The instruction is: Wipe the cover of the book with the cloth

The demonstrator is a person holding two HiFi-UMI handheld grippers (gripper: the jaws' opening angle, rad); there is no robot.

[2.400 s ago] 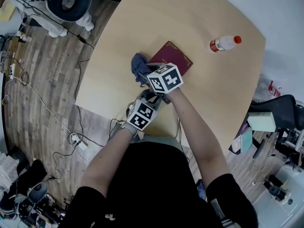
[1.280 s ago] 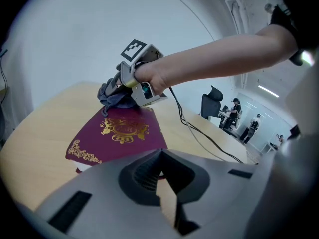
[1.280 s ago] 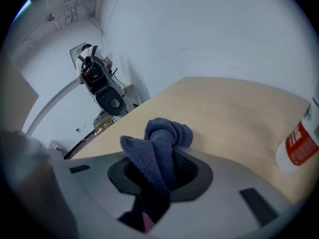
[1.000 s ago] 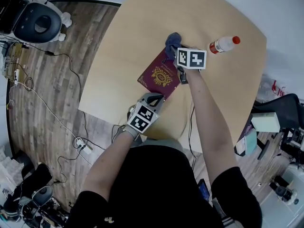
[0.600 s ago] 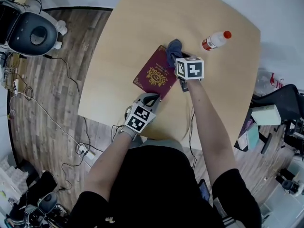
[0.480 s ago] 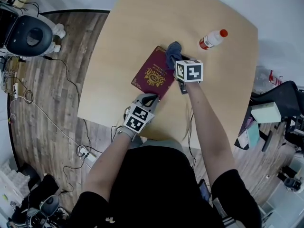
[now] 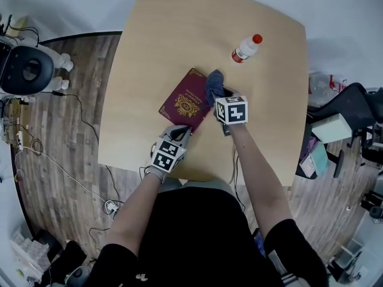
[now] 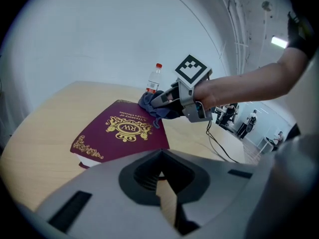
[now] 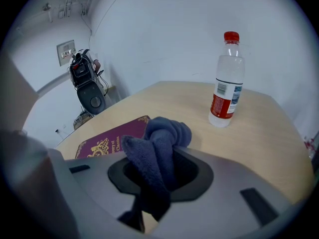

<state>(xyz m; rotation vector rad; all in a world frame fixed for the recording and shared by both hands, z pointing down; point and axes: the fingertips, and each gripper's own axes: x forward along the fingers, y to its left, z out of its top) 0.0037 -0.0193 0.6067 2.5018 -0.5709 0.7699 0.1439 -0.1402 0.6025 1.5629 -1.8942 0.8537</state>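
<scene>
Head view: left hand-held gripper (image 7: pixel 182 128) and right hand-held gripper (image 7: pixel 219 93) are held over a pale wooden surface (image 7: pixel 179 28), one at either side of the book (image 7: pixel 184 102)
Book: maroon cover with a gold emblem facing up, lying flat and turned at an angle, towards the near edge of the surface
Cloth: dark blue and bunched (image 7: pixel 213 82), resting on the far right corner of the book
Right hand-held gripper: clenched on the cloth
Right gripper view: cloth (image 9: pixel 158 143) is wedged between the jaws and spills out over them, with the book (image 9: pixel 112 138) just beyond to the left
Left hand-held gripper: jaws drawn together with nothing between them, tip just beside the book's near corner; whether it touches the book cannot be told
Left gripper view: book (image 8: pixel 122 133) lies just ahead, cover up, with the cloth (image 8: pixel 152 106) at its far edge
Bottle: clear with a red cap and red label (image 7: pixel 246 48), upright on the surface beyond the cloth, apart from the book
</scene>
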